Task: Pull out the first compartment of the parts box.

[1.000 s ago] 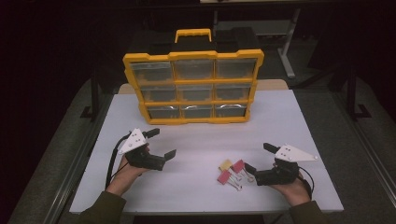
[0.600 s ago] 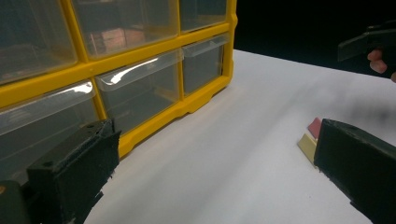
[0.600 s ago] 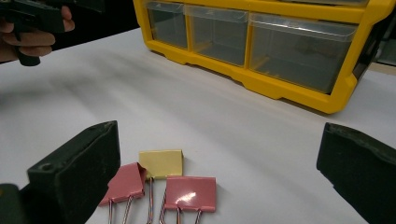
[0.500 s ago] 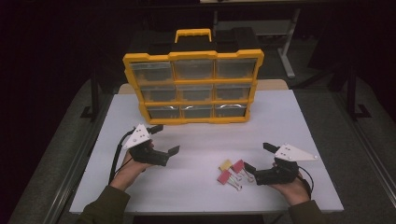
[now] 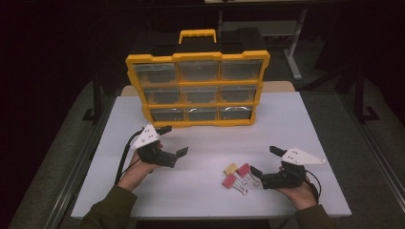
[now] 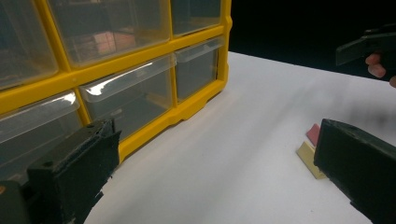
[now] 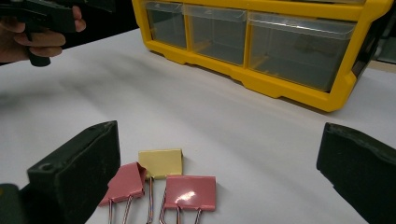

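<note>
Three binder clips (image 7: 161,184) between open jaws

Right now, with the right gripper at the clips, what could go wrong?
1. The three clips lie touching in a tight cluster, so the right gripper, jaws open wide, may catch two or nudge the others aside.
2. They lie flat on the table; the jaws may slide over them.
3. The drawers of the organizer look shut, so a clip has nowhere to go yet.

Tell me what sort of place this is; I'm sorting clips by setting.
Probably a lab or workshop bench set up for recording: a plain white table in a dark room, a yellow drawer organizer, three binder clips, and metal-framed tables behind.
</note>
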`<control>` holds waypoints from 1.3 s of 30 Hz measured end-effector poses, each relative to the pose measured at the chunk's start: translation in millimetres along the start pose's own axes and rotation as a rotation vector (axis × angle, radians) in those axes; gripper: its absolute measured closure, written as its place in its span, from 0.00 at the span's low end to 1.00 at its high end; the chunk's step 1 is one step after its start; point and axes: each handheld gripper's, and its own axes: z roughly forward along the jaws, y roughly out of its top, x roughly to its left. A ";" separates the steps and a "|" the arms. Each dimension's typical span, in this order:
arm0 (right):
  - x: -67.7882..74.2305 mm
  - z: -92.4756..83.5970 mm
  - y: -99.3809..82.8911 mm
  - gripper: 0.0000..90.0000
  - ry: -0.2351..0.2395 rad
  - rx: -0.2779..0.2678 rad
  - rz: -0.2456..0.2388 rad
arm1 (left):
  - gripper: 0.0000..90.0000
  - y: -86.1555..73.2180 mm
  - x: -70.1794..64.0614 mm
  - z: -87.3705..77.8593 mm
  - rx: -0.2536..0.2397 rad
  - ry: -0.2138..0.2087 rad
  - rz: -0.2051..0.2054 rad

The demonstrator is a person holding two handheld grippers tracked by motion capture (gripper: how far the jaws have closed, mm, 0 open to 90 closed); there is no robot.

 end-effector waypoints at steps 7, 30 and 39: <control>-0.5 0.0 0.0 0.00 0.000 -0.001 0.003 | 0.00 3.3 3.3 6.2 0.007 0.003 0.009; -1.5 -0.1 -1.0 0.00 -0.004 -0.001 0.009 | 0.00 7.9 10.8 28.4 -0.005 -0.004 0.017; -2.3 -0.6 -1.2 0.00 -0.008 -0.003 0.014 | 0.00 9.2 12.2 37.1 -0.010 -0.006 0.028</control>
